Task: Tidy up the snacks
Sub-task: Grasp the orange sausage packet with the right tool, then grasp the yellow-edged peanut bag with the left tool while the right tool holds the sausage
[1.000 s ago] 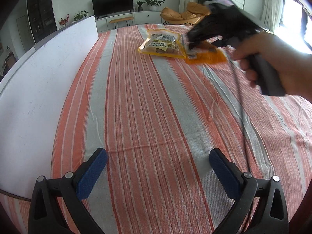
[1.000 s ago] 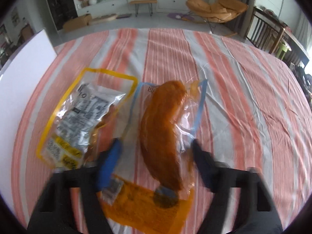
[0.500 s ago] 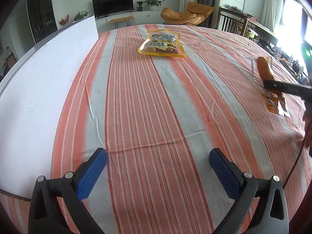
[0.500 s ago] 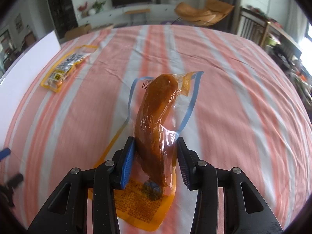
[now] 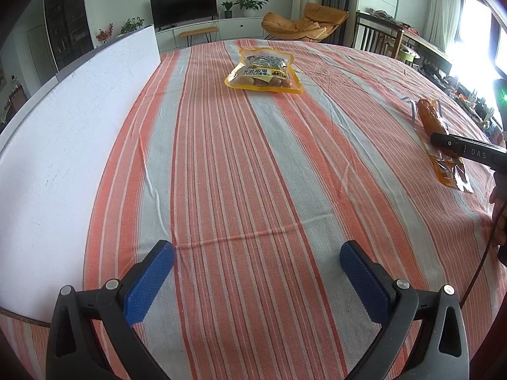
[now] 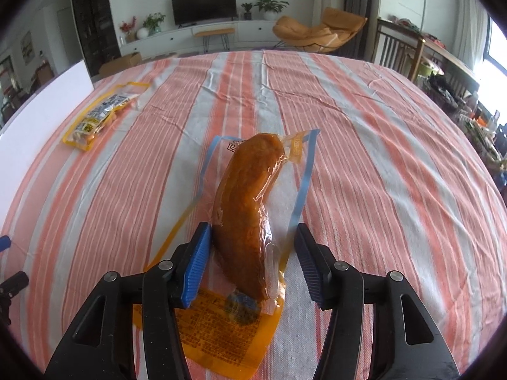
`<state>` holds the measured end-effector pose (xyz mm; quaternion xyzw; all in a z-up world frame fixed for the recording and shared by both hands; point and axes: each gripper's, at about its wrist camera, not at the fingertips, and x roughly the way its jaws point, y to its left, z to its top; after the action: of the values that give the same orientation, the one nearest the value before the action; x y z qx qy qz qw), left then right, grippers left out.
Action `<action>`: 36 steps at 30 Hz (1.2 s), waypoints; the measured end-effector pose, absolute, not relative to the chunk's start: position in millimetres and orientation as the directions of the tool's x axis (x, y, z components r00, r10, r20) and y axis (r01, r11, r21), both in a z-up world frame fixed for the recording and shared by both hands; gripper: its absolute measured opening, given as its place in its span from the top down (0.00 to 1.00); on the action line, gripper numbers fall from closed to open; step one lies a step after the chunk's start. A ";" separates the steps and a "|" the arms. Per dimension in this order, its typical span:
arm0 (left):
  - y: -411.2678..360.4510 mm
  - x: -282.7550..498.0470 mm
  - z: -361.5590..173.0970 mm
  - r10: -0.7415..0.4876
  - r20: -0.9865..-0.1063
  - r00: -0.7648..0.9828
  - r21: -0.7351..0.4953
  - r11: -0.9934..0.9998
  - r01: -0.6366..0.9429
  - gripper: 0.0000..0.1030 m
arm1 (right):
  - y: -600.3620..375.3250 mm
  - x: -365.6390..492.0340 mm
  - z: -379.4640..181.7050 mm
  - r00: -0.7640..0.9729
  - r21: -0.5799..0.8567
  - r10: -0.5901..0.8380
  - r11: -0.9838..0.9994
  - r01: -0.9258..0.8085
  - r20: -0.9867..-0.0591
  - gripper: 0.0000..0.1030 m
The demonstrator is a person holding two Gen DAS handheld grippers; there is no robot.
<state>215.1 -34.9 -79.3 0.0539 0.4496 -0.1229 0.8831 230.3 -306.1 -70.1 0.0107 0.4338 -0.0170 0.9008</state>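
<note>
A clear pack holding one long orange sausage [image 6: 247, 196] lies on the striped tablecloth [image 6: 364, 171], its yellow label end toward me. My right gripper [image 6: 252, 231] straddles it and its jaws are opening: the right pad stands clear of the pack, the left pad is close beside it. From the left wrist view the same sausage pack [image 5: 427, 117] sits at the far right under a black finger of the right gripper [image 5: 465, 148]. A yellow-edged pack of small sausages [image 5: 263, 74] lies at the far middle. My left gripper [image 5: 256, 248] hangs open over bare cloth.
A white board [image 5: 63, 145] runs along the table's left side. The yellow-edged pack [image 6: 101, 115] lies far left of the right gripper. A person's hand [image 5: 499, 209] and a cable are at the right edge. Chairs and a cluttered side table stand beyond the table.
The right gripper carried the sausage pack away from the yellow-edged pack to the right side of the table. Its jaws, shut on the pack half a second ago, have now widened. The left gripper stayed still.
</note>
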 end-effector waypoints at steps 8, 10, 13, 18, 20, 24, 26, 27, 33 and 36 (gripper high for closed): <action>-38.6 229.8 -75.3 -0.172 -0.840 0.514 -0.030 0.961 0.274 0.00 | -305.4 229.9 -69.9 0.623 0.002 -0.023 0.999 0.039 -0.782 0.45; -41.0 249.4 -63.5 -0.203 -0.841 0.502 -0.072 0.961 0.269 0.00 | -305.3 230.1 -69.8 0.623 0.003 -0.022 0.999 0.039 -0.782 0.45; -53.6 291.3 -35.1 -0.259 -0.823 0.505 -0.119 0.949 0.293 0.00 | -305.6 229.6 -69.6 0.623 0.005 -0.021 0.999 0.040 -0.782 0.45; -100.9 388.8 -20.4 -0.243 -0.859 0.450 -0.076 0.931 0.356 0.00 | -305.8 229.7 -69.5 0.624 0.007 -0.019 0.999 0.039 -0.782 0.44; -113.4 421.4 -35.0 -0.176 -0.895 0.409 -0.032 0.941 0.336 0.00 | -305.7 229.5 -69.6 0.623 0.006 -0.020 0.999 0.040 -0.782 0.44; -118.7 463.8 -68.2 -0.064 -0.932 0.358 0.033 0.966 0.257 0.01 | -306.2 229.5 -69.3 0.624 0.012 -0.014 0.999 0.038 -0.781 0.43; -110.3 464.7 -70.3 -0.096 -0.916 0.390 -0.012 0.977 0.213 0.20 | -306.6 229.4 -68.8 0.625 0.021 -0.007 0.999 0.037 -0.780 0.43; -108.6 460.8 -66.9 -0.105 -0.902 0.419 -0.016 0.977 0.211 0.32 | -306.6 229.2 -68.9 0.625 0.022 -0.006 0.999 0.037 -0.780 0.43; -92.4 395.6 -62.3 -0.138 -0.877 0.460 -0.015 0.965 0.261 0.37 | -307.1 228.6 -68.9 0.628 0.030 0.000 0.999 0.037 -0.778 0.46; -64.7 338.5 -60.8 -0.181 -0.871 0.457 -0.074 0.967 0.242 0.37 | -310.8 226.9 -67.7 0.639 0.093 0.070 0.996 0.004 -0.766 0.58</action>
<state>338.5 -64.7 -60.8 0.0302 0.5061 -0.1242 0.8529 226.9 -310.8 -67.7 0.0431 0.4247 0.0182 0.9041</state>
